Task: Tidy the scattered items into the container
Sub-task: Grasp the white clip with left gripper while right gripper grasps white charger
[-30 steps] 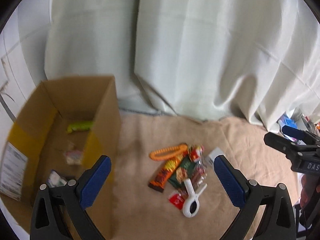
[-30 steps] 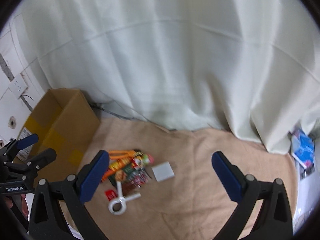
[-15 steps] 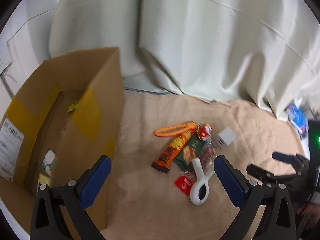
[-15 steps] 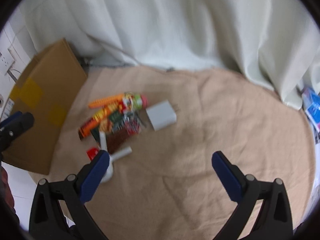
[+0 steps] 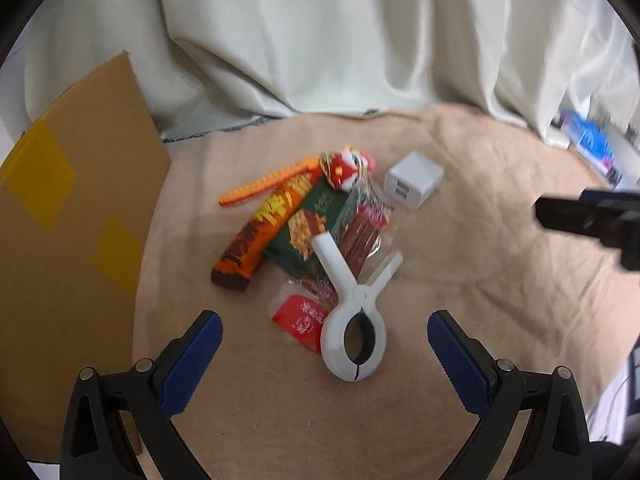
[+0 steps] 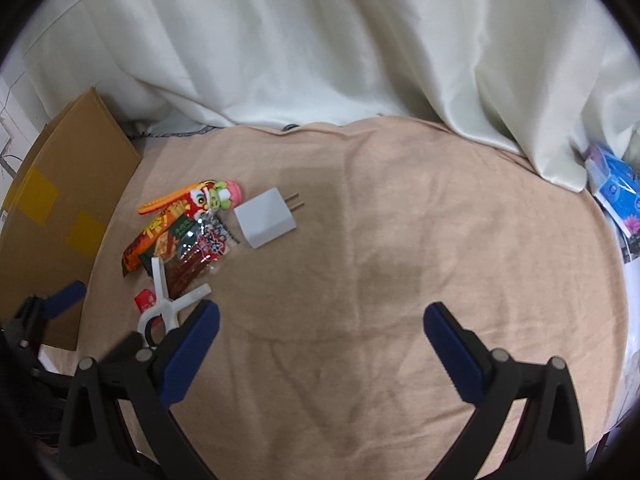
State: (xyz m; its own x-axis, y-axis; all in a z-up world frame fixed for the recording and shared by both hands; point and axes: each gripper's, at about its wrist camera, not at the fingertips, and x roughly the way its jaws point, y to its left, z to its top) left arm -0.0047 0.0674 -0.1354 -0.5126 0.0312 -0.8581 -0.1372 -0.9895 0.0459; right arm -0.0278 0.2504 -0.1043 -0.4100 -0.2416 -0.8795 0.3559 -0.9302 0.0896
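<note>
left wrist view is showing both grippers' fingers (image 5: 192,360) spread wide and empty, risking the white clip (image 5: 354,316) dragging overlapping snack packets (image 5: 316,224) if grabbed.

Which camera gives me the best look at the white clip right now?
Left wrist: the clip lies whole and close, just ahead of the open left gripper. In the right wrist view the clip is small, its ring partly hidden behind a finger.
</note>
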